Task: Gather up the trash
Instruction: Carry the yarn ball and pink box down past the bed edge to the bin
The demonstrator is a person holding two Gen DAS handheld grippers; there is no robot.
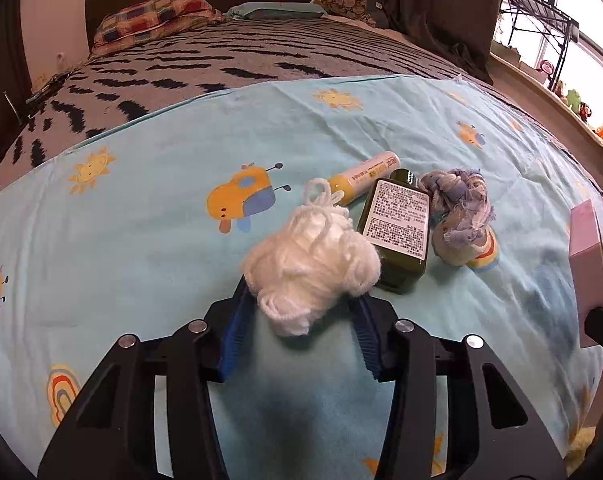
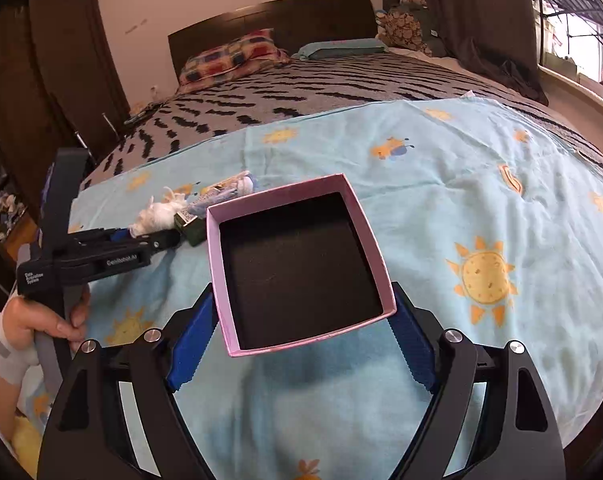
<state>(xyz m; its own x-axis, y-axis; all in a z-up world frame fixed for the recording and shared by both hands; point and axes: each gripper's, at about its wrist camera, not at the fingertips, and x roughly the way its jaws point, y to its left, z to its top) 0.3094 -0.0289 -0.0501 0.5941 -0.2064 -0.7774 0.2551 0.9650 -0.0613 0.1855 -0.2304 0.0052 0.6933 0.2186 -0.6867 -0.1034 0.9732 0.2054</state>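
Yarn (image 1: 309, 264) between left gripper (image 1: 301, 304) jaws, pitched downward.

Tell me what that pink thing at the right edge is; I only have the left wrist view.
Observer: It is an open-topped pink box, clamped by its side walls in the jaws of the right gripper.
Operator: Report what is inside it.
Observer: Nothing. Only its bare black lining shows.
Operator: Say whether it rests on the bed.
Observer: It looks lifted. There is a shadow on the blue blanket under its near edge.
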